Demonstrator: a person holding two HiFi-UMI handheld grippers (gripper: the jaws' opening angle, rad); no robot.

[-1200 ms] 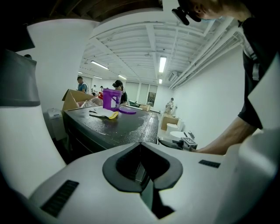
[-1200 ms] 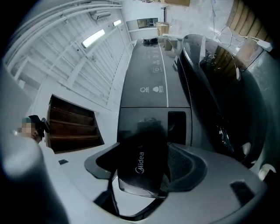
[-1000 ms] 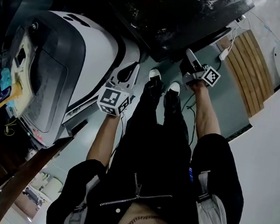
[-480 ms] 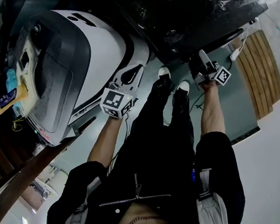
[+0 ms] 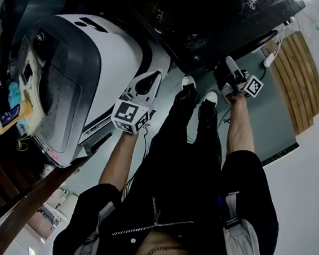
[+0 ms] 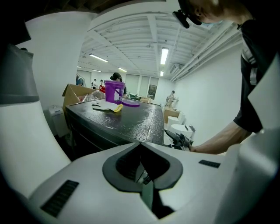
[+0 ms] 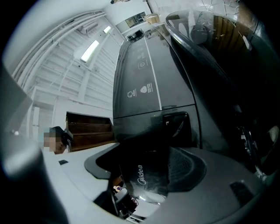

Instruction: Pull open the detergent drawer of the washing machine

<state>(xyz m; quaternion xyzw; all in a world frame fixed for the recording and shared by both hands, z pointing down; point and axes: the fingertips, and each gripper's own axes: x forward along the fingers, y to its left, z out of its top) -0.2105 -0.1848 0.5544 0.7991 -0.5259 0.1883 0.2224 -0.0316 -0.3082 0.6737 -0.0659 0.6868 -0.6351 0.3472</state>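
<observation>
The white washing machine (image 5: 108,51) with its dark grey lid stands at the left of the head view; I cannot make out its detergent drawer. My left gripper (image 5: 155,76) hangs just right of the machine's near corner, not touching it. Its jaws (image 6: 140,143) meet at the tips, shut and empty. My right gripper (image 5: 228,62) is held low beside the black table (image 5: 216,17), well away from the machine. Its jaws (image 7: 151,151) stand apart and are closing. Only the dark Midea-marked machine (image 7: 144,74) shows through the gap, and nothing is gripped.
A yellow bottle (image 5: 7,116) lies on the machine's far left side. A purple jug (image 6: 114,91) and a yellow-white cloth (image 6: 107,107) sit on the black table (image 6: 127,120). My legs and shoes (image 5: 194,94) stand between the grippers. Wooden slats (image 5: 301,71) are at right.
The head view has shifted a little, so the machine and both grippers sit slightly further right in it. Neither gripper has moved closer to the machine.
</observation>
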